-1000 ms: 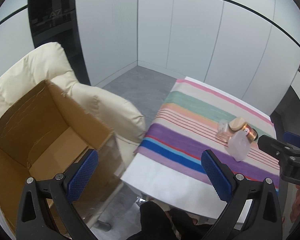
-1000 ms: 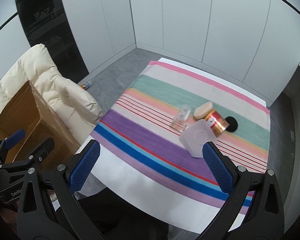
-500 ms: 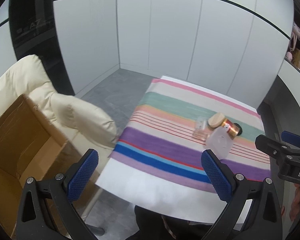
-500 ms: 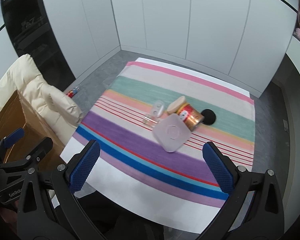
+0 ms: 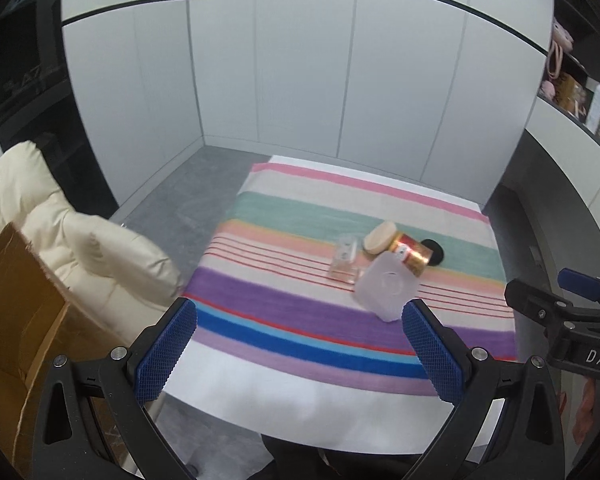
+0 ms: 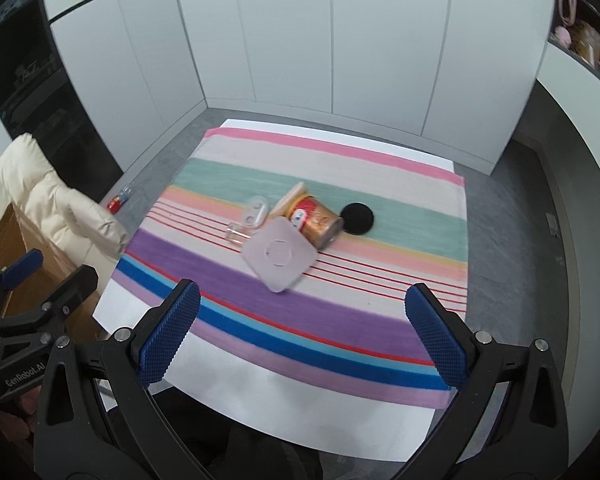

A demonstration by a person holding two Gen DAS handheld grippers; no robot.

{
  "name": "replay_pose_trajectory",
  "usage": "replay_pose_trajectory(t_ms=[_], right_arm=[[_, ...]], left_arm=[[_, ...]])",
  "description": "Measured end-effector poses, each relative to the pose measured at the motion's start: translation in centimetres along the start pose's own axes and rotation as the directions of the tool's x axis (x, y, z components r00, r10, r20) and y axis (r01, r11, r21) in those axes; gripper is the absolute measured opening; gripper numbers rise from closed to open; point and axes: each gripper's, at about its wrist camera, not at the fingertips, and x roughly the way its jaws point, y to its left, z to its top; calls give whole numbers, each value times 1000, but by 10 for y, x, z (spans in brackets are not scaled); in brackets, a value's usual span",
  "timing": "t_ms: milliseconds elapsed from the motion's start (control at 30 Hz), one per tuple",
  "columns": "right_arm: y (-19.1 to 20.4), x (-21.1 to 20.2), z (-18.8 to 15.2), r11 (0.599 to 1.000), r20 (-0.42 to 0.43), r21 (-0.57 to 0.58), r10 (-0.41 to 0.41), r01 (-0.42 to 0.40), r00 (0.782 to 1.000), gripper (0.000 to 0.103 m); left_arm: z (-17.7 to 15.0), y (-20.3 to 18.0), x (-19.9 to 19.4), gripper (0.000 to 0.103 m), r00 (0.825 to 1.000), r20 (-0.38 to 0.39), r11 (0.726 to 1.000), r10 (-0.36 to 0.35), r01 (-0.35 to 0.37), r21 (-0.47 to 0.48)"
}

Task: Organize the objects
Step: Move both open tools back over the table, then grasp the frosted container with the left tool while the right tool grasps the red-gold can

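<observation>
On a striped cloth (image 6: 340,184) over a white table lie a frosted square container (image 6: 278,254) (image 5: 384,290), a gold can (image 6: 318,220) (image 5: 410,254) on its side, a beige lid (image 5: 380,236), a clear glass bottle (image 6: 252,220) (image 5: 344,260) and a black disc (image 6: 357,218). My left gripper (image 5: 300,352) is open above the table's near edge. My right gripper (image 6: 300,334) is open too, nothing between its fingers. Both stand well short of the objects.
An open cardboard box (image 5: 16,308) leans on a cream armchair (image 5: 80,240) left of the table. A small red object (image 6: 118,200) lies on the grey floor. Shelves with items (image 5: 576,92) run along the right wall.
Both grippers have swung right and toward the table, so the box has slid to the left edge of view and the objects sit more central. Both stay open.
</observation>
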Motion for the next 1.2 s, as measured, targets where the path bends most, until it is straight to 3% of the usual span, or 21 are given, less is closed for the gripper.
replay_pose_trajectory(t_ms=[333,433,567,833,1133,1200], right_arm=[[-39,3,-10,999,-7,15,-30,30,1000,103],[-51,13,-17,999,-75,25,-32,34,997,103],[-65,23,-17,999,-105,40,-26,31,994,103],[-68,68,-5,999,-81,-46,-14,10,997,103],[-71,151,-15,996,-101,-86,0,-9,995,98],[-73,164,-14,996,-105,-88,-2,-7,994,98]], left_arm=[[-3,-48,4,103,998,-43,996,-45,48,73],[-5,-58,8,103,997,-58,993,-54,60,103],[-12,-64,18,103,997,-65,990,-50,58,126],[-14,-80,80,103,987,-141,967,-77,108,230],[-34,-97,168,102,967,-213,947,-140,193,256],[-32,-101,181,103,972,-197,949,-126,176,261]])
